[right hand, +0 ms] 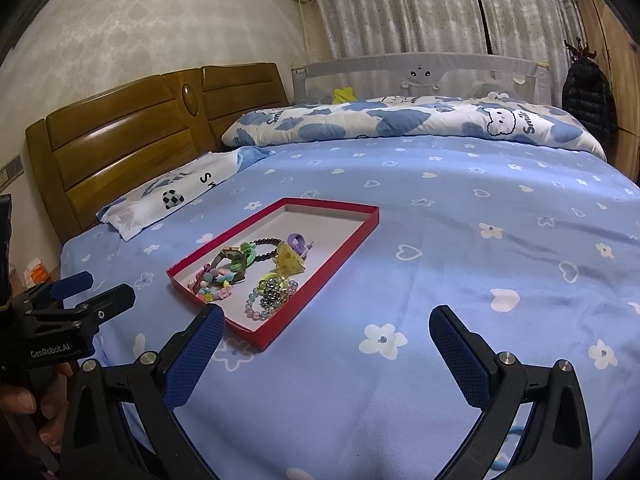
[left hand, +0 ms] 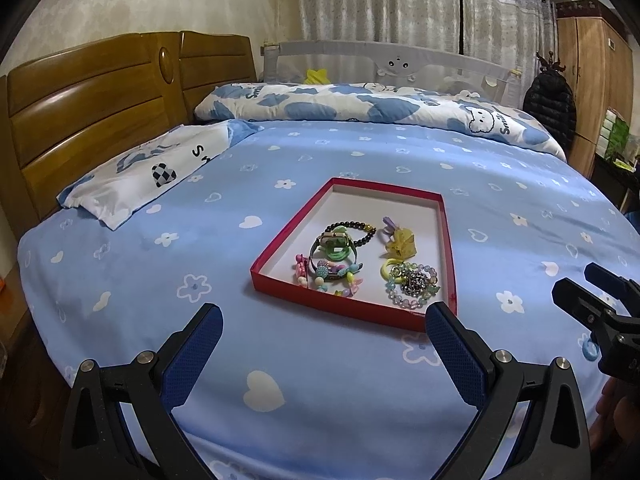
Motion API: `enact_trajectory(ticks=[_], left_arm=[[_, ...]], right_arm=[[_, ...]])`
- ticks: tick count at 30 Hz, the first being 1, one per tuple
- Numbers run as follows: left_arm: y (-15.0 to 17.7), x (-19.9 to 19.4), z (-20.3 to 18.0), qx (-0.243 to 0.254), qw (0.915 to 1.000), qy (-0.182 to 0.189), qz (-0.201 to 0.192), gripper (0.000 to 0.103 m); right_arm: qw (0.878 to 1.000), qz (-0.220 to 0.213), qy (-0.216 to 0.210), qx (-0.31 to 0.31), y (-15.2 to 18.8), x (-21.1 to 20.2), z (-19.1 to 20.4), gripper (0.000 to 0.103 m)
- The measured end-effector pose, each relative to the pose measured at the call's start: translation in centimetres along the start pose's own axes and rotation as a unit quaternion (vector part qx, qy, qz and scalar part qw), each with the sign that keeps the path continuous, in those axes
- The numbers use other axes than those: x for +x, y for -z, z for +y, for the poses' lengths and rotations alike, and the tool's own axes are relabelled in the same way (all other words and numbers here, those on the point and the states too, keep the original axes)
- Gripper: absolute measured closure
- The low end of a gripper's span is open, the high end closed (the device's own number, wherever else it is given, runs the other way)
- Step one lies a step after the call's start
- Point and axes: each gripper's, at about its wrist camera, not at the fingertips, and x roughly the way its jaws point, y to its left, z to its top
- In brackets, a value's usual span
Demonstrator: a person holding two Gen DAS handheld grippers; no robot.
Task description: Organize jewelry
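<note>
While both tools hang apart and empty over the bed [left hand: 320, 380], left tool [left hand: 324, 344] and right tool [right hand: 326, 344], the jewelry [left hand: 344, 260] lies heaped in the red tray [left hand: 280, 272] at twelve o'clock. Tangled bracelets could drag neighbours out when one is lifted.

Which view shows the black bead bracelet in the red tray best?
The left wrist view: the black bead bracelet arcs clearly behind the green watch, looking into the red tray nearly head-on. In the right wrist view the bracelet is smaller, seen obliquely, and partly hidden by the yellow ornament.
</note>
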Motion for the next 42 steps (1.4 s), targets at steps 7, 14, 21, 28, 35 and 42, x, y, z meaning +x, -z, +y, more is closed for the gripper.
enact_trajectory(ticks=[7,14,21,28,35,42], left_arm=[[0.05,-0.23,-0.11,0.004,1.0000,0.000,-0.004,0.001],[0.08,-0.28,-0.15,0.004,1.0000,0.001,-0.005,0.001],[0.10,-0.31,-0.27,0.007,1.0000,0.002,-0.007,0.001],[0.16,-0.39,-0.34,0.007,0.9999,0.001,-0.008,0.001],[0.23,-0.44,-0.38,0.008,0.9999,0.000,-0.008,0.001],[0.23,-0.50,-0.37,0.009,0.9999,-0.001,-0.008,0.001]], right_arm=[[1.000,-0.001,0.000,0.000,0.03,-0.12,-0.09,0.000],[1.000,-0.001,0.000,0.000,0.00,-0.11,-0.14,0.000],[1.000,-0.001,0.000,0.000,-0.01,-0.12,-0.13,0.000],[1.000,-0.001,0.000,0.000,0.01,-0.12,-0.12,0.000],[1.000,-0.001,0.000,0.000,0.01,-0.11,-0.10,0.000],[1.000,-0.001,0.000,0.000,0.01,-0.12,-0.11,0.000]])
